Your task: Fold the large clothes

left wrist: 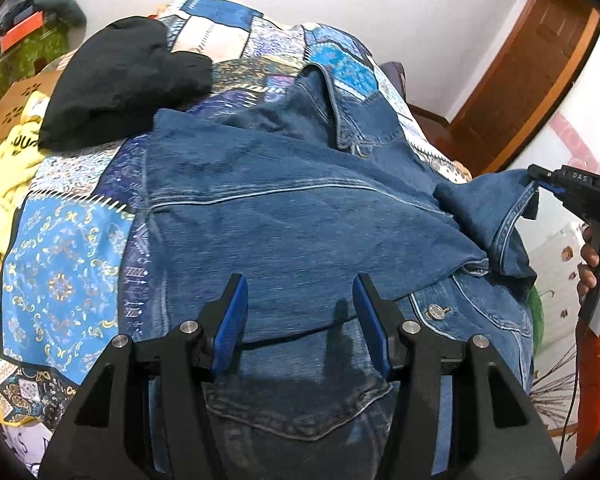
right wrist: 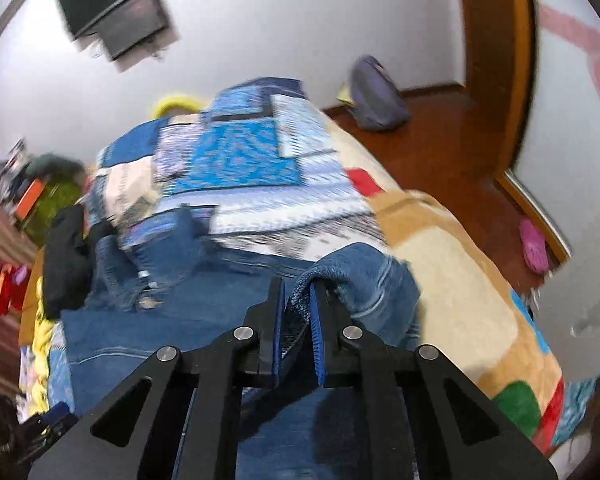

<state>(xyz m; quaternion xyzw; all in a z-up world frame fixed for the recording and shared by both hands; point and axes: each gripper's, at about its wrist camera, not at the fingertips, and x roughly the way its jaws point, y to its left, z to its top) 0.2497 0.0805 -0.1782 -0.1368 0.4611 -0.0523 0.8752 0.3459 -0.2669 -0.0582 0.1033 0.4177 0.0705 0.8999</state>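
Denim jacket (left wrist: 284, 216) is lying across the patchwork bed (left wrist: 60, 264) with its sleeve (left wrist: 488, 208) lifting off to the right, where the right tool (right wrist: 298, 304) is clenching it, while the left tool (left wrist: 300, 300) is hovering released over the hem.

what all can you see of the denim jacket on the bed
The denim jacket is mid-blue, heavy-looking cotton with pale topstitched seams, a metal button near its front edge and a pointed pocket flap at the near end. It lies spread, somewhat rumpled, over the patchwork bedspread, with its collar towards the far end. A black garment lies by its far left corner. The right claw is shut on a cuff or sleeve end, lifting it off the bed. The left claw hovers open over the jacket's body.
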